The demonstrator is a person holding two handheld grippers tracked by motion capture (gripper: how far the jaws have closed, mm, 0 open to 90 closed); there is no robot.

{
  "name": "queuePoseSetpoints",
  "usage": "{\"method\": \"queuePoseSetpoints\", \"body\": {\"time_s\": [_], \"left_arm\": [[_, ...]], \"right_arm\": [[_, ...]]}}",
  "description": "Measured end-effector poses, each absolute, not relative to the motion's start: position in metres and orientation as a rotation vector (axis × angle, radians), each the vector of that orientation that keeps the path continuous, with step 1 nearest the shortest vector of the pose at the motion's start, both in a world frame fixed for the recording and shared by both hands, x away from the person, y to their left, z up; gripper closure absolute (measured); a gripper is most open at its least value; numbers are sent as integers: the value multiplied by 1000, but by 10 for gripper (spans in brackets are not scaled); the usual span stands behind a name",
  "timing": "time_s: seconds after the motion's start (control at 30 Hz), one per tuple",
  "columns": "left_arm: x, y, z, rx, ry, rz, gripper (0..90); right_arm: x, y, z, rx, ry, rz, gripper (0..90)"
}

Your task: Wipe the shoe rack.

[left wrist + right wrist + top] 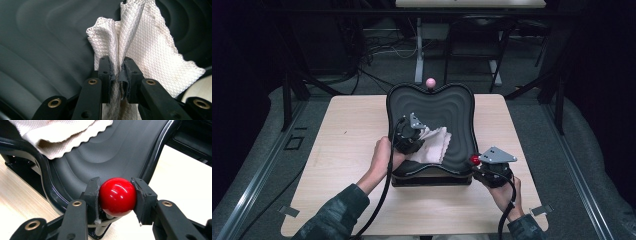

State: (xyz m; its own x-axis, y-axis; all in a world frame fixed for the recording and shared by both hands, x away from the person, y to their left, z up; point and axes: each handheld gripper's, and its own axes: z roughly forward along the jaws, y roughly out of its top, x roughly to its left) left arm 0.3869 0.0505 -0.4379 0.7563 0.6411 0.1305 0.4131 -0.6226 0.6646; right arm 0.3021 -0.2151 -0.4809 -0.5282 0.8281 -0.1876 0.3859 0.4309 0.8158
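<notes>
A white cloth is pinched tight in the left gripper and rests on the black wavy tray. The tray's red knob is squeezed by the right gripper. The wiping looks partly done, with much of the tray probably left.

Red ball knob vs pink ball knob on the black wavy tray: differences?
The glossy red ball knob sits at the tray's near right corner, clamped by the right gripper; the pink ball knob sits at the far edge, untouched. Red looks darker, pink pale. Both are small round knobs on the rim.
</notes>
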Motion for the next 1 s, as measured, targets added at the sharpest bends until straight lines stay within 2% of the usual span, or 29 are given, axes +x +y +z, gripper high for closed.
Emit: {"method": "queuePoseSetpoints", "body": {"time_s": [0.4,0.53,1.0], "left_arm": [[366,45,-449,2374,726,437,783],[359,42,-452,2398,696,460,783],[377,45,-442,2374,736,472,782]], "right_arm": [[302,-215,-481,1017,2104,991,603],[302,-215,-481,1015,2106,999,603],[303,-215,-482,1010,2110,1012,604]]}}
